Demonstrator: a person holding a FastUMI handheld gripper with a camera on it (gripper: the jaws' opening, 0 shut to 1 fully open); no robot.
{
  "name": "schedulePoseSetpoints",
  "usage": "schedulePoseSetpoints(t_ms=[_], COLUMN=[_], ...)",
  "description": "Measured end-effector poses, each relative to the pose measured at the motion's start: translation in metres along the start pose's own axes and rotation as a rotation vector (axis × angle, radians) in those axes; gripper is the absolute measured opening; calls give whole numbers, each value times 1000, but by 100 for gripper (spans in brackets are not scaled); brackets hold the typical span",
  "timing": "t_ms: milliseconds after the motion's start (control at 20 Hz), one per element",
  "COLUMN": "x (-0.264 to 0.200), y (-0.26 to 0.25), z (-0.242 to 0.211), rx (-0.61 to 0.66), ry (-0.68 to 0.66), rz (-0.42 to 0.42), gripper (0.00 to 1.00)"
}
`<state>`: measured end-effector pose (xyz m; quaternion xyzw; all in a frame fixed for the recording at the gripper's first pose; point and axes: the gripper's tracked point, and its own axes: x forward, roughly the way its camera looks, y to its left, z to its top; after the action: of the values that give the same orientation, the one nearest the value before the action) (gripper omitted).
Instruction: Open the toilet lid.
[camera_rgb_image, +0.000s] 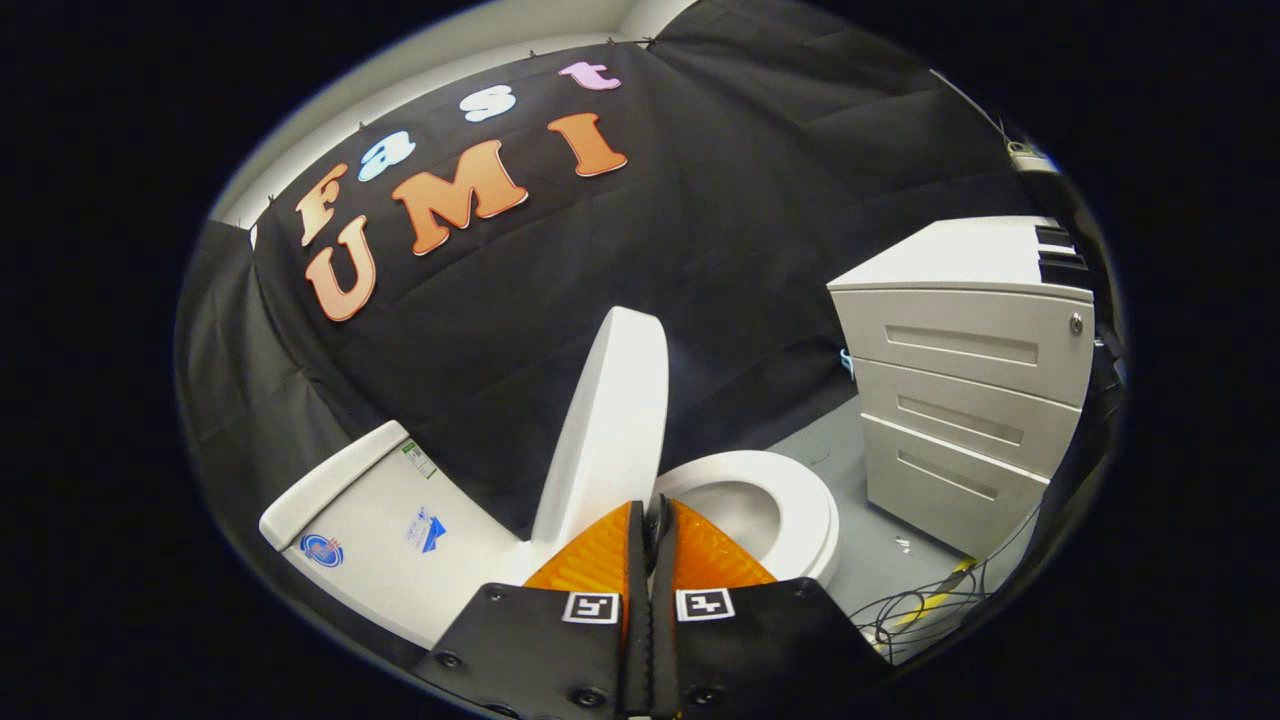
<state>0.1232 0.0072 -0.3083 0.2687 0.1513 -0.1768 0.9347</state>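
White plastic, the toilet lid (610, 420) stands raised, nearly upright, just ahead of the jaws and a little to their left, its edge turned toward the camera. It leans back toward the tank (375, 530), which sits low beside it against the black cloth wall. That backward lean looks to be what keeps it up without support. The seat ring (800, 500) lies flat and exposed beyond the jaws to the right, bowl open.

The gripper (650, 520) has its jaws drawn narrow, almost together, with nothing visibly held; whether their tips touch the lid's lower edge I cannot tell. Closed jaws suit a push or nudge under a rim rather than a pinch.

Judging by the lid's position, the opening seems essentially done; what remains is to confirm it rests stably against the tank.

A white drawer cabinet (965, 390) stands well apart on the right, with loose cables (915, 610) on the grey floor (890, 555) near it.
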Motion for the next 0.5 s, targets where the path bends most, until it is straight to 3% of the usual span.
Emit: schedulePoseSetpoints(t_ms=[500], x=[-17], y=[84], z=[16], rx=[-119], ry=[-28], rz=[97], gripper=[7])
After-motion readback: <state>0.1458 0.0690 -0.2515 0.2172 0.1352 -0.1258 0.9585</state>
